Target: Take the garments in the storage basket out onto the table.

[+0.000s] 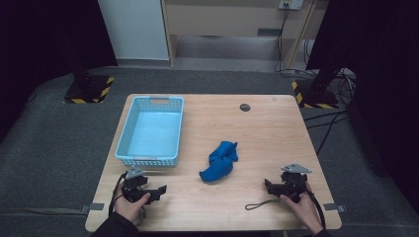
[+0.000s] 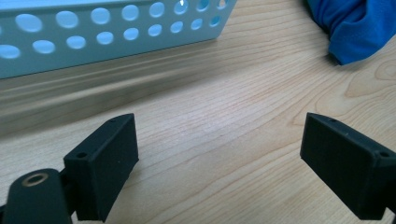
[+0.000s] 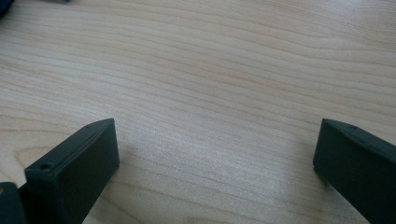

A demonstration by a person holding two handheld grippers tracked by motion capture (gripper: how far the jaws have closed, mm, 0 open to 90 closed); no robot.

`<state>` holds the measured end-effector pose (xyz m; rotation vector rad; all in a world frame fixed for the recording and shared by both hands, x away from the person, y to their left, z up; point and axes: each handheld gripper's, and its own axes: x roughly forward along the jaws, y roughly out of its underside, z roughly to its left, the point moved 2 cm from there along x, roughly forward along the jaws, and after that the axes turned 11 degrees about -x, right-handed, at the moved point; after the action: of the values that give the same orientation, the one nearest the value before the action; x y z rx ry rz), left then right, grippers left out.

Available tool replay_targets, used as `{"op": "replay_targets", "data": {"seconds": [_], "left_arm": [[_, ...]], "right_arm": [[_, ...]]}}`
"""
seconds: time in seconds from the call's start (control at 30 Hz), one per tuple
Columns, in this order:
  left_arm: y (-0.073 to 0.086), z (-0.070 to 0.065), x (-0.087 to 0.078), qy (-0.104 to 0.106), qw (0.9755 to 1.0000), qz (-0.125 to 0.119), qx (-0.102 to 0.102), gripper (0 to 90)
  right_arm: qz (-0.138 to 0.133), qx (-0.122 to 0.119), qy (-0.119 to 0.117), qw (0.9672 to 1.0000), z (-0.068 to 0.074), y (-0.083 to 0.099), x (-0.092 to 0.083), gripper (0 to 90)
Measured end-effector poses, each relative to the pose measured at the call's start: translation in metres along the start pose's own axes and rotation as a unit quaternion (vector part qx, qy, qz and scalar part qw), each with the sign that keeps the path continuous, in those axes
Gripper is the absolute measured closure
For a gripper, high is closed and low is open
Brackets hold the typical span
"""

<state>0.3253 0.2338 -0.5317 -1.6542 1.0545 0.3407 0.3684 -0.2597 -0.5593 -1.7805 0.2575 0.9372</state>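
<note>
From the high view, the blue cloth (image 1: 219,162) lies crumpled between both released tools, ahead of the left hand-held gripper (image 1: 159,189) and right hand-held gripper (image 1: 268,185); pinch a raised fold. The left gripper view shows the basket (image 2: 107,39) ahead (empty, judging from above). The right gripper view shows bare tabletop (image 3: 210,74) between spread jaws.

Both hands are sitting low in the frame: left gripper (image 1: 159,189) bottom left, right gripper (image 1: 267,184) bottom right, jaws gaping wide.

Grey carpet (image 1: 49,143), black curtains (image 1: 380,44)
</note>
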Motion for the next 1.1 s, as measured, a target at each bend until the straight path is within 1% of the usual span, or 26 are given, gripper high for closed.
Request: {"op": "replay_targets", "data": {"seconds": [0.43,0.63,0.8,1.03,1.1], "left_arm": [[0.001,0.009,-0.004,-0.007,1.0000,0.001,-0.002,9.8],[0.002,0.014,-0.005,-0.014,0.9999,0.008,0.000,9.8],[0.002,0.018,-0.007,-0.018,0.9998,0.008,0.001,9.8],[0.003,0.027,-0.008,-0.039,0.9991,0.016,0.006,9.4],[0.003,0.028,-0.008,-0.041,0.9990,0.016,0.005,9.2]], "right_arm": [[0.000,0.000,0.000,1.0000,0.000,0.000,0.000,0.5],[0.000,0.000,0.000,1.0000,0.000,0.000,0.000,0.5],[0.000,0.000,0.000,1.0000,0.000,0.000,0.000,0.5],[0.000,0.000,0.000,1.0000,0.000,0.000,0.000,0.5],[0.000,0.000,0.000,1.0000,0.000,0.000,0.000,0.5]]}}
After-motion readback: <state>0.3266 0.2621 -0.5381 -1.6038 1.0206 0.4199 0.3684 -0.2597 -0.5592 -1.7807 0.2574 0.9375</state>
